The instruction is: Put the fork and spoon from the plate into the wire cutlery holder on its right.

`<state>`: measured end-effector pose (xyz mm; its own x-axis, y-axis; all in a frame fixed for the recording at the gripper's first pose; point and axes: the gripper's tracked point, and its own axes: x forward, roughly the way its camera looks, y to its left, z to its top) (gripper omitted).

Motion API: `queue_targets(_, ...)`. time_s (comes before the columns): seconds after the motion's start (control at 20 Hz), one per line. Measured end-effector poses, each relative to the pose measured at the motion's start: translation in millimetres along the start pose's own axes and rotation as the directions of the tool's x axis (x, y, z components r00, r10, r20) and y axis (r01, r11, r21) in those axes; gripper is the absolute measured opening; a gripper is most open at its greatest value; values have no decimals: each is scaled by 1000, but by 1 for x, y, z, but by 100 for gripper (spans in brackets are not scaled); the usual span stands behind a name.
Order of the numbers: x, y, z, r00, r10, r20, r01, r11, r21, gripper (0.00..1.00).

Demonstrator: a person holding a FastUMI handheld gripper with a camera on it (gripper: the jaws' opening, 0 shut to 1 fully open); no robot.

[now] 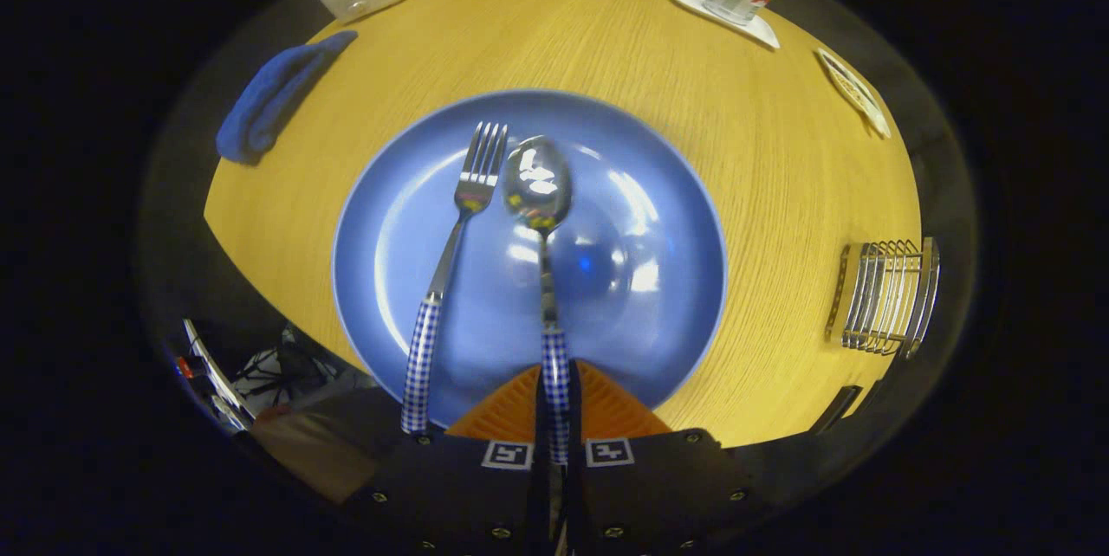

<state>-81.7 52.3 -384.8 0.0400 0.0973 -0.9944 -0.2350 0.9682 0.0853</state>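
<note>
Spoon (539,192) handle is pinched between the gripper (555,404) fingers; both sides look pressed on the checked handle, so I read it as clamped on the spoon. Bowl end sticks out ahead at 12 o'clock, over the middle of the blue plate (676,313). Can't tell if it's lifted yet or resting on the plate

Fork (459,235) lies on the plate just left of the spoon, roughly parallel, tines at 12 o'clock, handle end past the plate's near rim at about 7 o'clock from plate centre. Not touched

Wire cutlery holder (884,296) sits on the wooden table (606,45) at 3 o'clock from the plate, well apart from it

Risks, my read:
- grip is far back on the handle, so the heavy bowl end could droop or pivot during the swing right
- smooth handle may slip in the fingers
- long spoon could snag the holder's wires or tip the holder if it comes in flat
- fork is close; a sideways drag would knock it

Pose: gripper low at the plate's near edge, at 6 o'clock, pointed straight across it, fingers close together around the handle. Needs a lift, a turn to 3 o'clock, then tilt the spoon to drop it in
</note>
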Motion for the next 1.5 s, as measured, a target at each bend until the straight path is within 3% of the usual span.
queue_targets(0.1, -4, 3, 2, 998, 61, -12, -60, 998, 31, 8)
queue_targets(0.45, -54, -13, -7, 992, 123, -25, -123, 992, -4, 8)
queue_targets(0.65, -94, -48, -18, 997, 73, -15, -74, 995, -69, 8)
queue_targets(1.0, -151, -102, -45, 1000, 11, -17, -13, 997, -72, 8)
queue_targets(1.5, -190, -229, -87, 978, -141, -152, 136, 990, -43, 8)
